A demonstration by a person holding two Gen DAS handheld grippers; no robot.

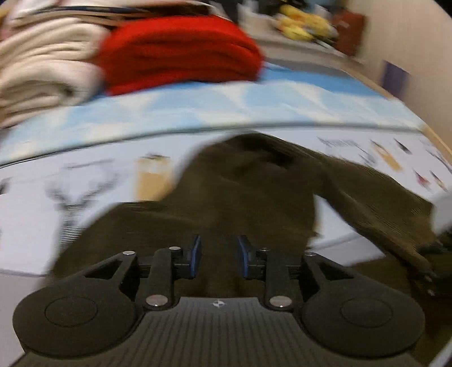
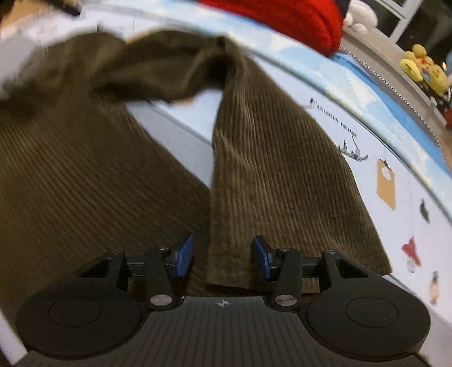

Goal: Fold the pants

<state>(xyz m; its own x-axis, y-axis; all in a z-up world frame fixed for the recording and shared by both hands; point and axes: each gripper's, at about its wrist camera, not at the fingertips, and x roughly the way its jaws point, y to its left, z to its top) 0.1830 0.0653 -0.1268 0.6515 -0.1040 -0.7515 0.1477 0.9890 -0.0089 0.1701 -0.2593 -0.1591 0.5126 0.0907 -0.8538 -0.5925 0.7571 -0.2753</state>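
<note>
1. Nearest the left wrist camera sits the left gripper (image 1: 219, 257), a black two-finger tool with blue pads; its jaws stand a little apart with dark cloth showing in the gap, and the pads do not visibly press on it.
2. Olive-brown corduroy pants (image 1: 243, 186) lie spread on the bed just beyond that gripper, the bunched upper part of the garment rising toward the middle of the picture.
3. One leg of the pants runs off to the right of the bunched part, toward the frame edge, where a dark object touches it; blur hides what that object is.
4. A white printed bedsheet (image 1: 93, 180) with a grey stag drawing and small coloured pictures lies under the pants on all sides.
5. Beyond the pants, a pale blue band of bedding (image 1: 197, 104) crosses the bed.
6. Farther back than the pants, a folded red fleece blanket (image 1: 180, 53) rests on the blue band, touching a stack of cream folded cloth (image 1: 42, 67) at its left.
7. Yellow plush toys (image 1: 302, 25) sit well behind the pants, on a ledge at upper right.
8. In the right wrist view, the right gripper (image 2: 223, 259) hovers over the hem end of one corduroy leg, jaws apart; the hem's inner edge lies between the blue pads, untouched by them.
9. Both legs fan away from this gripper and meet at the crumpled top of the pants, near the red blanket.
</note>
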